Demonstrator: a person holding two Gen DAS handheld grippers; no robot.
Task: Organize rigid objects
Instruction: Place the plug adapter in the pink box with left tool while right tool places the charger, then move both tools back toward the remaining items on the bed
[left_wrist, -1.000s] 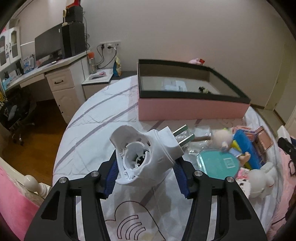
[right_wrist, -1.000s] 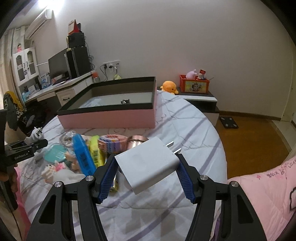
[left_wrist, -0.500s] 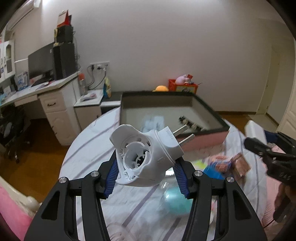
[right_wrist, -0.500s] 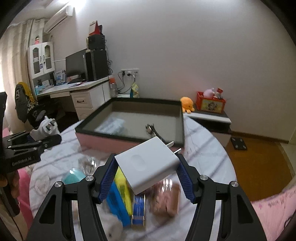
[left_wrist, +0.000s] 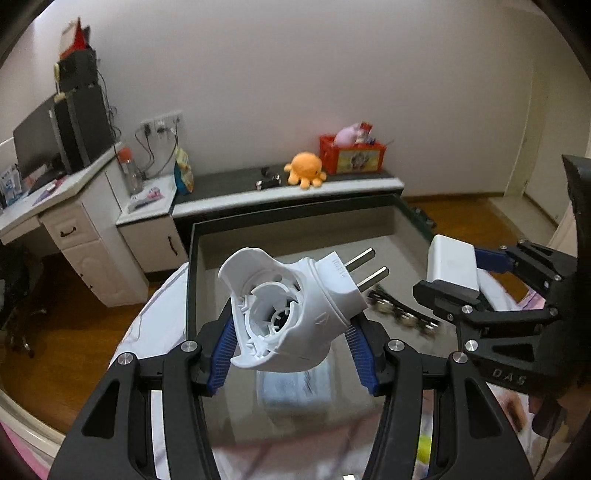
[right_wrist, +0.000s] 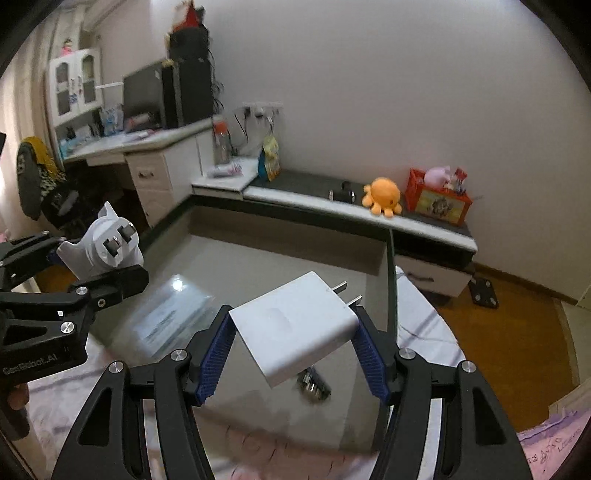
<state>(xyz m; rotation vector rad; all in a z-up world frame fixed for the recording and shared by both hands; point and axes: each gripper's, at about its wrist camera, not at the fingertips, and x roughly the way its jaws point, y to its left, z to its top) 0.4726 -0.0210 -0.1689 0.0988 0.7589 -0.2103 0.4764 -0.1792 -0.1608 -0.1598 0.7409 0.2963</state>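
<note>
My left gripper (left_wrist: 291, 339) is shut on a white round plug adapter (left_wrist: 295, 314) with two metal prongs, held above the open pink box (left_wrist: 192, 258). My right gripper (right_wrist: 291, 350) is shut on a white square charger (right_wrist: 295, 328), also above the box interior (right_wrist: 266, 266). Each gripper shows in the other's view: the right one with the charger (left_wrist: 450, 267) at the right, the left one with the adapter (right_wrist: 103, 249) at the left. A paper leaflet (right_wrist: 170, 317) and a dark strip of small metal pieces (left_wrist: 402, 314) lie in the box.
A low shelf behind the box carries an orange plush octopus (left_wrist: 304, 173) and a red crate (left_wrist: 352, 155). A white desk with monitor and computer tower (left_wrist: 79, 125) stands at the left. The bed's striped sheet (right_wrist: 424, 332) surrounds the box.
Both grippers have risen and moved forward from over the clutter on the bed to above the box, still holding their plugs. They now sit close beside each other.
</note>
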